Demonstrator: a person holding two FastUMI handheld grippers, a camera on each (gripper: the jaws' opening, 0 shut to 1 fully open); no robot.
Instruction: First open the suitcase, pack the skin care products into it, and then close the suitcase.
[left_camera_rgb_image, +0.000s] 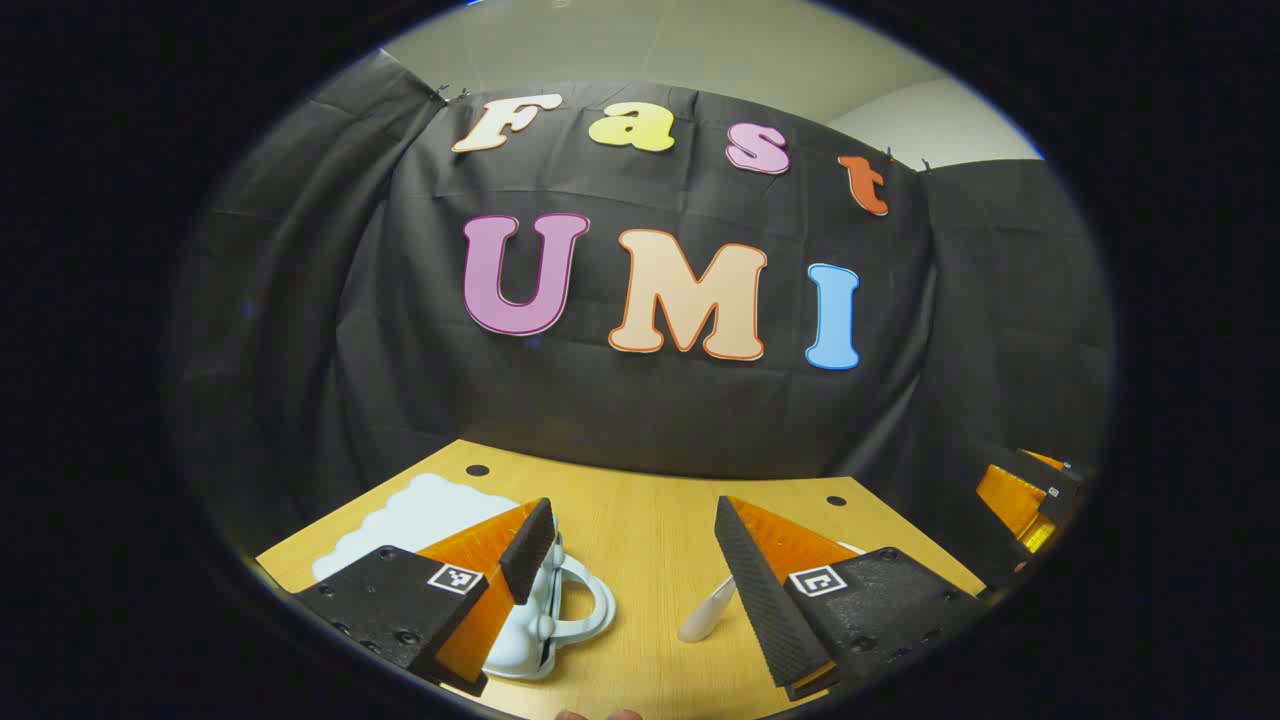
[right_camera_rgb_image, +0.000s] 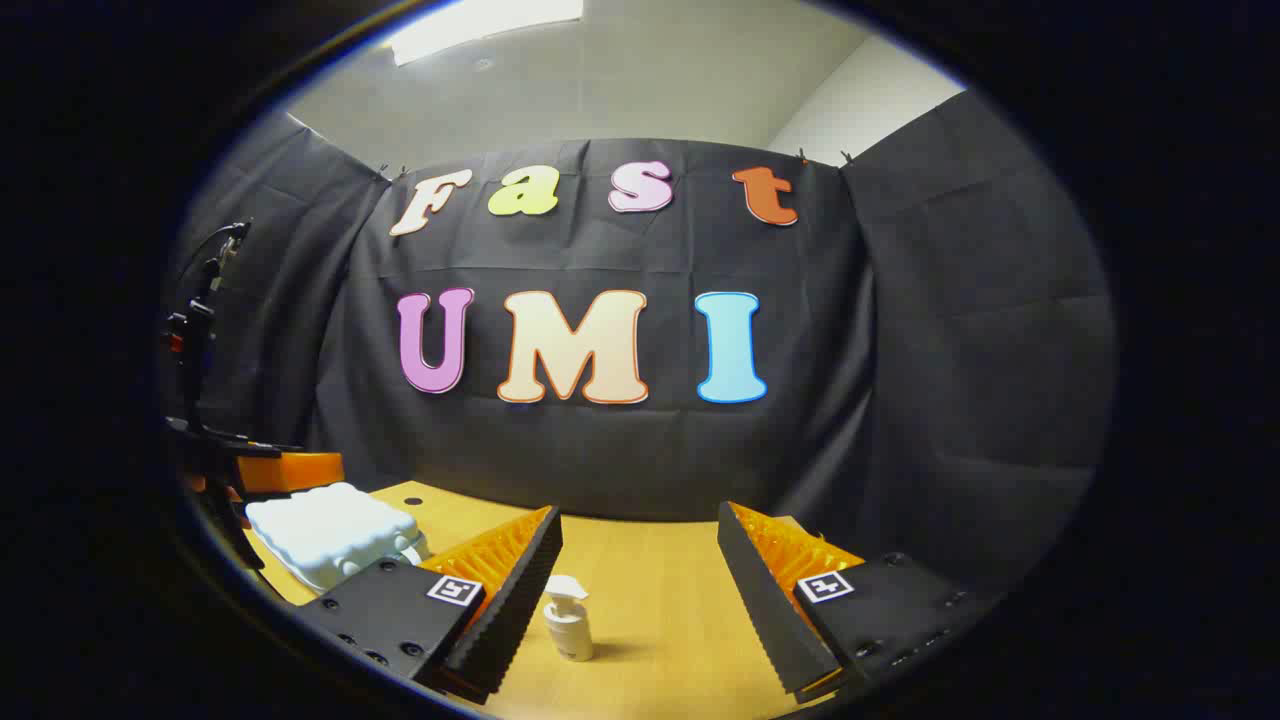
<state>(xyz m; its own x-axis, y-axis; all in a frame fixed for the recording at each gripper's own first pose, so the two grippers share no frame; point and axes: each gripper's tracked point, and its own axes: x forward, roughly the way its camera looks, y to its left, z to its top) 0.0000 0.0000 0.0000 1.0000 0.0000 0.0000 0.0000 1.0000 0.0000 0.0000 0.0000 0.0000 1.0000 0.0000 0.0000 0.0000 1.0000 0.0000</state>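
— Wooden table (right_camera_rgb_image: 650, 590), black cloth behind. Where's the suitcase?

— The pale blue suitcase (left_camera_rgb_image: 420, 520) lies shut, its handle (left_camera_rgb_image: 585, 605) just inside the left gripper (left_camera_rgb_image: 630, 555)'s spread jaws. It looks like a stiff, light shell; I'd take it by the handle or lid edge.

— And the products?

— A small pump bottle (right_camera_rgb_image: 568, 620) stands between the right gripper (right_camera_rgb_image: 640, 575)'s spread jaws: light, tippy, probably slick. Pinch its body low.
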